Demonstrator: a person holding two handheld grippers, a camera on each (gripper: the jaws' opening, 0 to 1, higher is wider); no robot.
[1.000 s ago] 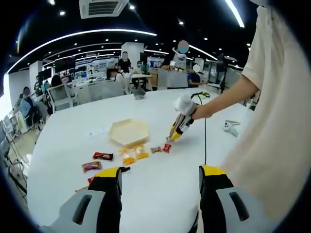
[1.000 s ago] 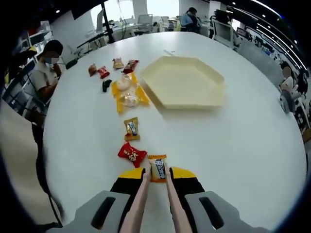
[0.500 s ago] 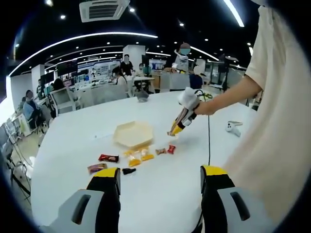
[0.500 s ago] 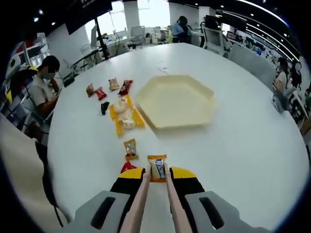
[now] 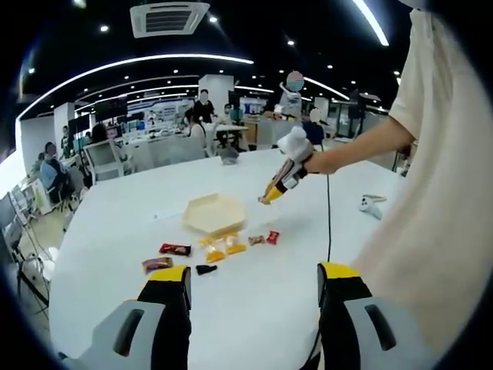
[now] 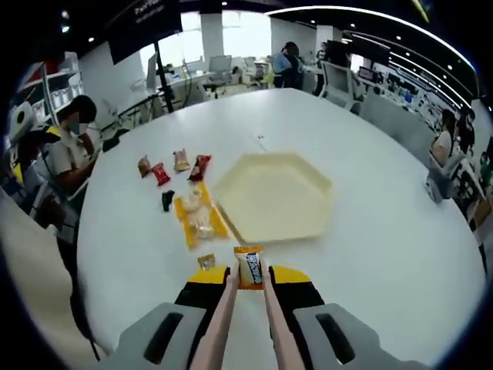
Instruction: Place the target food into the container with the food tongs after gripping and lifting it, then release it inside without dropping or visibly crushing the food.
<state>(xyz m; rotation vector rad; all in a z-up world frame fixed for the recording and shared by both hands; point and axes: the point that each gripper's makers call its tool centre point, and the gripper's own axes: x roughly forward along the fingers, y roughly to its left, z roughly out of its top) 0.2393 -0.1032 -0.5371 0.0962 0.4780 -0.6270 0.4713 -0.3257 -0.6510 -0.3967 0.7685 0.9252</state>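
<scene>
Right gripper (image 6: pixel 249 270) clamped, raised; left gripper (image 5: pixel 254 297) jaws apart.

The hexagonal tray (image 6: pixel 273 198) lies open on the white worktop (image 6: pixel 385 254), its inside bare, with clear worktop on its right and far sides in the right gripper view. Along its left edge, 2 yellow-wrapped pastries (image 6: pixel 197 216) lie just beside the rim. Farther left sit a black piece (image 6: pixel 166 200) and 3 small snack packets (image 6: pixel 171 164). 1 small wrapped candy (image 6: pixel 206 262) lies between the pastries and the right gripper (image 6: pixel 249 271).
</scene>
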